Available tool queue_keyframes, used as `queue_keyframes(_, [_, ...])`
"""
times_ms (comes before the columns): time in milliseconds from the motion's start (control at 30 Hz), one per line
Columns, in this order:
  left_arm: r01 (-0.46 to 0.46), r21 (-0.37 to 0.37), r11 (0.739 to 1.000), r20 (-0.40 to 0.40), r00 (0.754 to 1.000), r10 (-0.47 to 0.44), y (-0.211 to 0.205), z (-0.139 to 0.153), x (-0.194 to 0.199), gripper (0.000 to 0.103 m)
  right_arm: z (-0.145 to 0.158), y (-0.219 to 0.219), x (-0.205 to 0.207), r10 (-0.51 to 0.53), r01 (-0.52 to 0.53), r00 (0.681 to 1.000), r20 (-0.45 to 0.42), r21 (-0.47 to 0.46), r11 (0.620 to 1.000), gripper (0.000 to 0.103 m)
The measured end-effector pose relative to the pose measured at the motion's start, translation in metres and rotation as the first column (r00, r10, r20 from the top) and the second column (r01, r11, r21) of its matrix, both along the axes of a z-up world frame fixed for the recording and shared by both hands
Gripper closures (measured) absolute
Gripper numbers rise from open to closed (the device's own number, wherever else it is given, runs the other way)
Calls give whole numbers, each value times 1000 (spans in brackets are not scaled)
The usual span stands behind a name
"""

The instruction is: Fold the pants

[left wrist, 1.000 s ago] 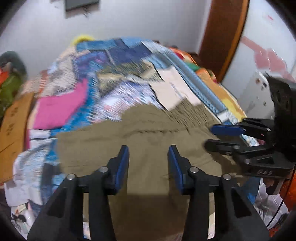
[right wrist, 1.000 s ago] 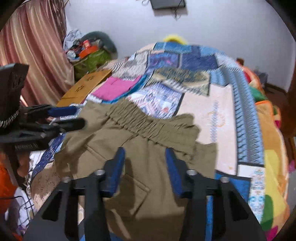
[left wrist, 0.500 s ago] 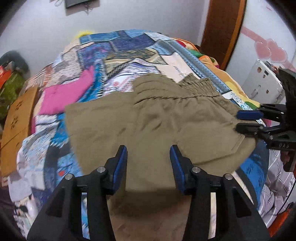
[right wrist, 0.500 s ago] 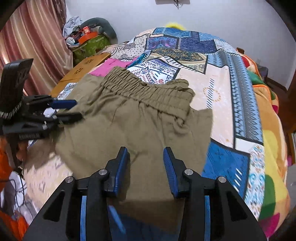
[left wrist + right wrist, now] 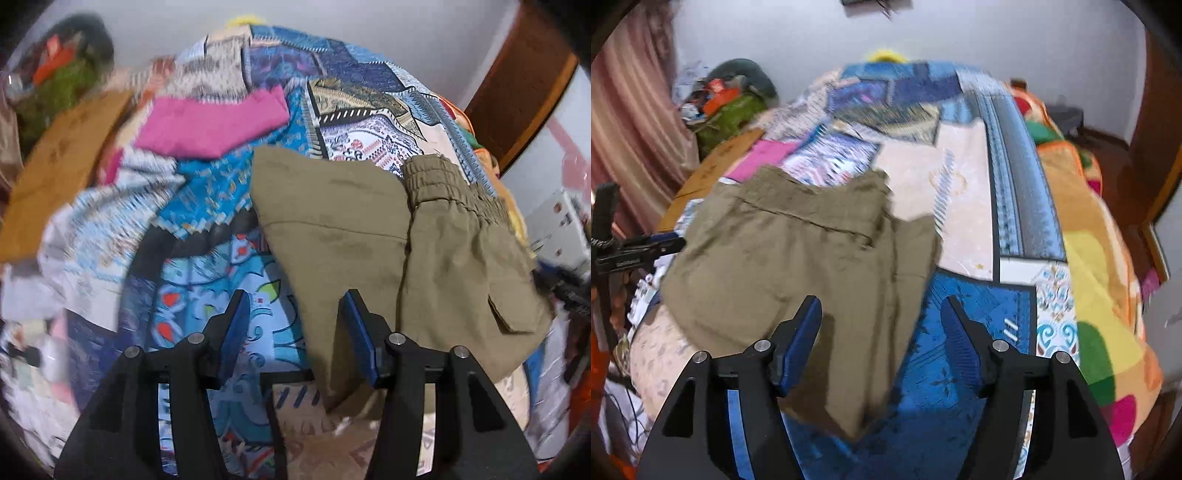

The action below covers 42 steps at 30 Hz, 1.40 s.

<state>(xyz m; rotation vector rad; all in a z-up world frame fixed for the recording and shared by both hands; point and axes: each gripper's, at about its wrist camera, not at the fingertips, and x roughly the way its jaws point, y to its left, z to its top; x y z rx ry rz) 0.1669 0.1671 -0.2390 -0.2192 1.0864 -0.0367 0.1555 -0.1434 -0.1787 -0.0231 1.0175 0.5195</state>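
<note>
Olive-green pants lie folded on the patchwork bedspread, elastic waistband at the far right and a flap pocket at the near right. My left gripper is open and empty, above the pants' near left edge. In the right wrist view the pants lie left of centre. My right gripper is open and empty, above their near right edge. The left gripper shows at the far left edge of that view.
A pink cloth lies on the bed beyond the pants. A cardboard sheet and a pile of clutter sit at the bed's left side. An orange blanket covers the right side. A brown door stands at the far right.
Both grippers have pulled apart, the left swinging left and the right swinging right. The pants look narrower than before, with one part now lying over the other.
</note>
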Motion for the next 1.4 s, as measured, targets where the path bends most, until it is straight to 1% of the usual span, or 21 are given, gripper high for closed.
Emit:
queue_keyframes(33, [3,-32,999,-8,1000,-3,1,-4,3,50,-7,-1,5,-6,6,1000,-27,5,1000,40])
queue_keyframes(100, [11,-59,998,-15,1000,-11,0,-8,9,50,-21,-5,14,-13,19,996,-89,70,997,39])
queue_keyframes(167, [22,-87,996,-15,1000,-24,-3,-12,16,50,-30,-7,22,-22,39,990,-139,118,992,33])
queue_keyframes(233, [28,-120,992,-11,999,-30,-5,-13,21,50,-36,-7,28,-11,37,984,-175,144,989,30])
queue_keyframes(300, [37,-143,989,-6,999,-38,-8,-13,28,50,-38,-4,33,8,25,982,-188,172,985,28])
queue_keyframes(367, [53,-126,991,5,999,-53,-13,-11,35,50,-37,2,37,27,5,983,-182,170,985,31])
queue_keyframes(400, [56,-107,993,11,998,-55,-15,-10,38,53,-37,4,38,33,-1,983,-181,174,985,32])
queue_keyframes(433, [57,-77,995,27,998,-55,-20,-8,40,59,-37,5,39,38,-5,983,-181,180,984,36])
queue_keyframes(467, [52,-60,997,33,998,-50,-21,-8,42,63,-37,5,41,38,-3,983,-182,191,982,38])
queue_keyframes(500, [47,-43,998,37,998,-46,-23,-7,44,68,-37,6,42,37,-1,983,-181,199,980,46])
queue_keyframes(533, [46,-28,999,45,998,-45,-25,-6,45,74,-36,6,42,38,-2,984,-176,204,979,55])
queue_keyframes(600, [38,13,999,61,997,-39,-29,-3,47,81,-33,9,42,29,3,987,-160,199,980,63])
queue_keyframes(633, [28,50,998,68,997,-31,-32,-1,48,92,-32,10,42,22,7,988,-152,191,982,69])
queue_keyframes(733, [25,90,996,86,996,-33,-32,6,47,97,-26,13,45,6,15,993,-120,171,985,82])
queue_keyframes(800, [29,118,993,110,993,-42,-33,14,44,97,-18,14,46,3,12,996,-91,166,986,86])
queue_keyframes(933, [25,154,988,155,987,-50,-31,34,42,98,0,18,48,15,-9,999,-38,144,990,87])
queue_keyframes(1067, [-2,141,990,197,980,-26,-20,56,44,100,22,24,50,27,-29,999,17,142,989,88])
queue_keyframes(1200, [-21,161,987,232,972,-17,-14,73,49,101,47,37,53,48,-59,995,85,128,990,88])
queue_keyframes(1267, [-38,168,985,260,965,-7,-8,84,52,103,59,45,58,56,-71,992,115,130,989,88])
queue_keyframes(1333, [-63,196,979,300,954,1,-2,98,54,103,67,52,61,66,-84,987,146,123,989,88])
queue_keyframes(1400, [-68,180,981,317,948,8,7,109,58,103,78,62,67,80,-101,980,181,109,989,88])
